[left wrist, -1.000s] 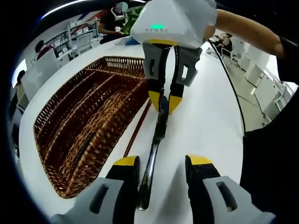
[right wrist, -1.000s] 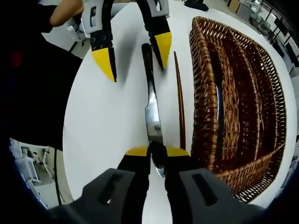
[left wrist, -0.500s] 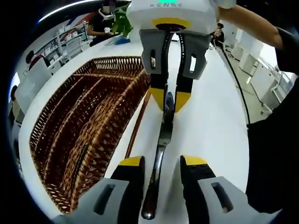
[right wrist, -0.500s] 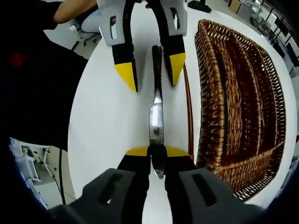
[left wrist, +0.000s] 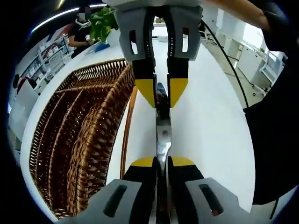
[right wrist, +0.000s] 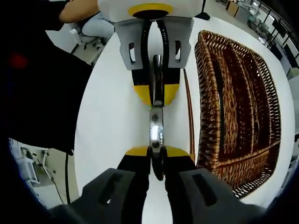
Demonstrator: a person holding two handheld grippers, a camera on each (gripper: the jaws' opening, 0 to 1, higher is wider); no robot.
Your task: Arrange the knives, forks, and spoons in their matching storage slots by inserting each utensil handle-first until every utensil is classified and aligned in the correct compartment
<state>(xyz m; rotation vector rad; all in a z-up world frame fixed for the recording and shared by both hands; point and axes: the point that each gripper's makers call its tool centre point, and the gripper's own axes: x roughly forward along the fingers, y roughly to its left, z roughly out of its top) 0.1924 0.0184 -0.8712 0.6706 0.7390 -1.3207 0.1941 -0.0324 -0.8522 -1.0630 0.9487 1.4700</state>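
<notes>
Left gripper view: the left hand-held gripper (left wrist: 156, 162) clamps one end of a knife (left wrist: 163, 134) above the white counter (left wrist: 210, 130), just right of a wicker tray (left wrist: 79, 135). The right hand-held gripper (left wrist: 161, 91) pinches the far end.

Right gripper view: both hand-held grippers grip the knife left of the tray; a brown stick (right wrist: 189, 116) lies between.

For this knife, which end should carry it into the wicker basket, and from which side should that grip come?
Judged from its pose, grip the dark handle end. The knife hangs level between both grippers, the left gripper shut on the handle, the right gripper on the blade. Handle-first insertion suggests carrying by the blade, approaching along the knife's length toward the basket.
</notes>
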